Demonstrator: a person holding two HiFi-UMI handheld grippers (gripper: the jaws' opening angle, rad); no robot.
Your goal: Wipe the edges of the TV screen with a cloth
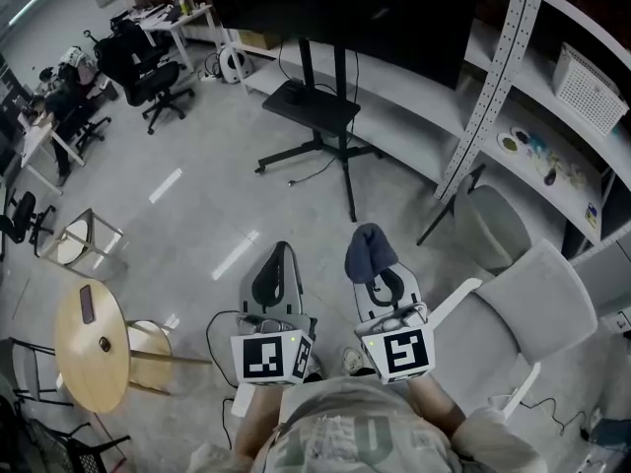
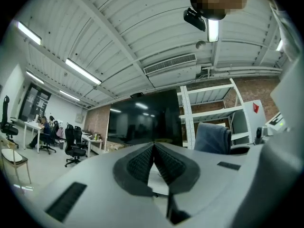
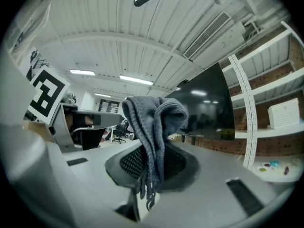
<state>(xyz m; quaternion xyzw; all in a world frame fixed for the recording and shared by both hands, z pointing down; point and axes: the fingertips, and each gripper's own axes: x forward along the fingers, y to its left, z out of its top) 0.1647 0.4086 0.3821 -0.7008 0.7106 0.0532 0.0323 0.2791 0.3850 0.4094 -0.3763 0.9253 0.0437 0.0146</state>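
Observation:
A large black TV screen (image 1: 335, 13) stands on a wheeled floor stand (image 1: 320, 116) ahead of me; it also shows dark in the left gripper view as the TV screen (image 2: 145, 120) and in the right gripper view as the TV screen (image 3: 209, 106). My right gripper (image 1: 373, 262) is shut on a dark blue-grey cloth (image 1: 369, 250), which bunches above the jaws as the cloth (image 3: 154, 127). My left gripper (image 1: 272, 276) is shut with nothing in it, its ribbed pads (image 2: 142, 163) meeting at the tips. Both grippers are held low, well short of the TV.
White metal shelving (image 1: 552, 116) runs along the right, with a grey chair (image 1: 532, 304) and a round stool (image 1: 488, 225) before it. A round wooden table (image 1: 89, 343) sits at the left. Office chairs and desks (image 1: 138, 57) stand far left.

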